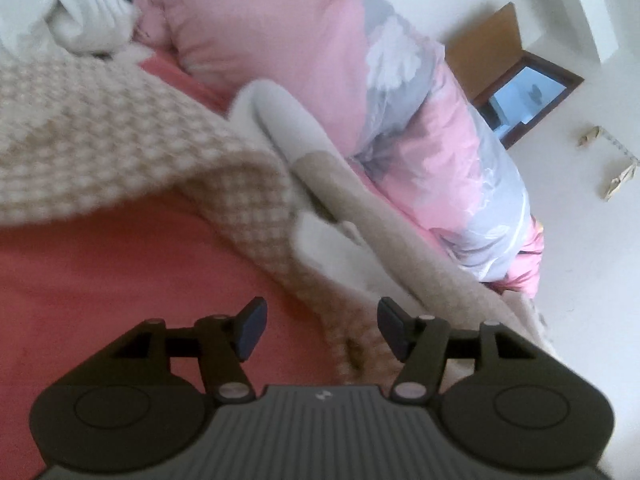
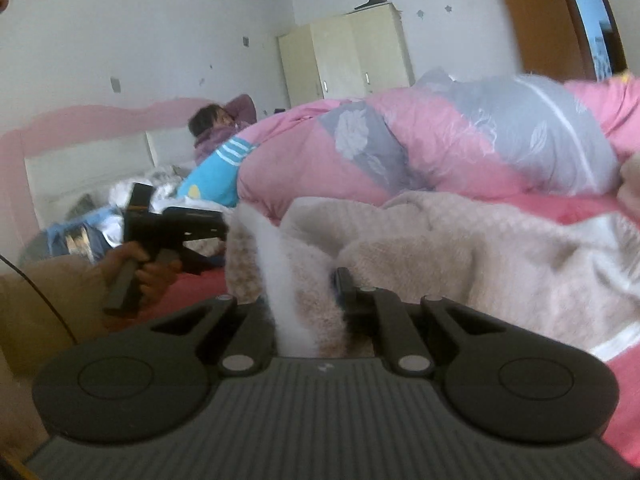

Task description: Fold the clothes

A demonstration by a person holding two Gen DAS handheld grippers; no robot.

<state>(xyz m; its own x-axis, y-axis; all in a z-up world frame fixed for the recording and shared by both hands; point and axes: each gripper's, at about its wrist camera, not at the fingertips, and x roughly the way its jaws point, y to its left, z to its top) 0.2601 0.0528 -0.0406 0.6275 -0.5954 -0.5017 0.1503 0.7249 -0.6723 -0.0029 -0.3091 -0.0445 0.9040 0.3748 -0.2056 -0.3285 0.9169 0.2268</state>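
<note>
Clearly mid-fold: right gripper (image 2: pixel 304 300) clamped tight on a bunch of the beige sweater (image 1: pixel 132 152), lying rumpled across the pink bedsheet (image 1: pixel 100 280) beside the quilt (image 2: pixel 460 148). Left gripper (image 1: pixel 320 330) half open over the hem — nothing between the pads. Risk from here: one-sided pulling, dragging the sweater crooked — or fluffy knit slipping free.

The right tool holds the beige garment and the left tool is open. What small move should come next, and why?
Probably bring the open left tool forward onto the beige checked garment and close on its edge: only the right tool pinches it, so the fabric lies bunched on the red sheet.
</note>
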